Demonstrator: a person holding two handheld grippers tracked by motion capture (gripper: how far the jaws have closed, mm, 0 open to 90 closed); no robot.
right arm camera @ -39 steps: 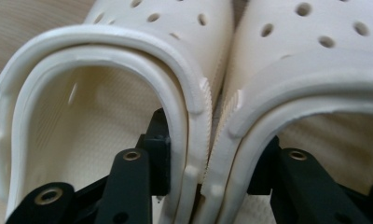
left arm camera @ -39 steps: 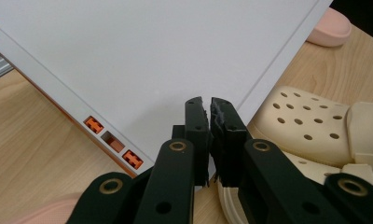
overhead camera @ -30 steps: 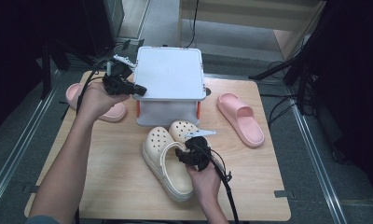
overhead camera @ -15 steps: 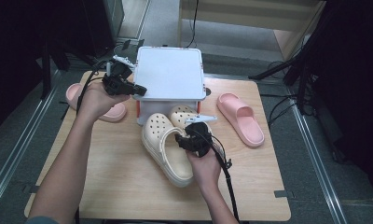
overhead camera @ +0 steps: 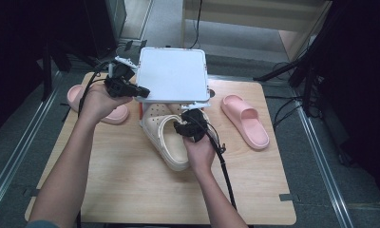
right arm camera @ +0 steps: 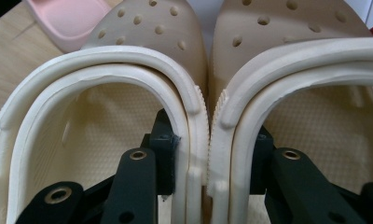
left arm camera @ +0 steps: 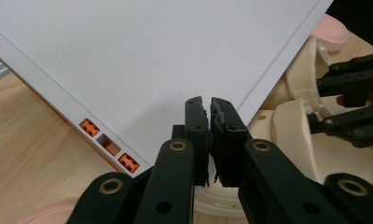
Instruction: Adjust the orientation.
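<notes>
1. High view: The left gripper (overhead camera: 131, 89) pinches the left edge of the white shelf panel (overhead camera: 173, 73), at 11 o'clock from the table centre. The right gripper (overhead camera: 190, 124) holds the pair of cream clogs (overhead camera: 166, 137) at the table centre, with the toes already under the panel's near edge. One pink slide (overhead camera: 245, 120) lies at 3 o'clock; a second pink slide (overhead camera: 105, 113) lies at 9 o'clock, partly behind the left hand (overhead camera: 97, 102).

2. Left gripper view: The jaws are pressed nearly together on the thin panel rim. Orange clips (left arm camera: 109, 145) line the panel edge at 8 o'clock. The clogs and the right gripper sit at 3 o'clock.

3. Right gripper view: The jaws are spread, one inside each clog, squeezing the two touching inner walls together. A pink slide is visible at 11 o'clock.

4. Status (judgement): The clogs are gripped and partly inserted under the panel. Remaining: seat them fully, release, then stow both pink slides.
</notes>
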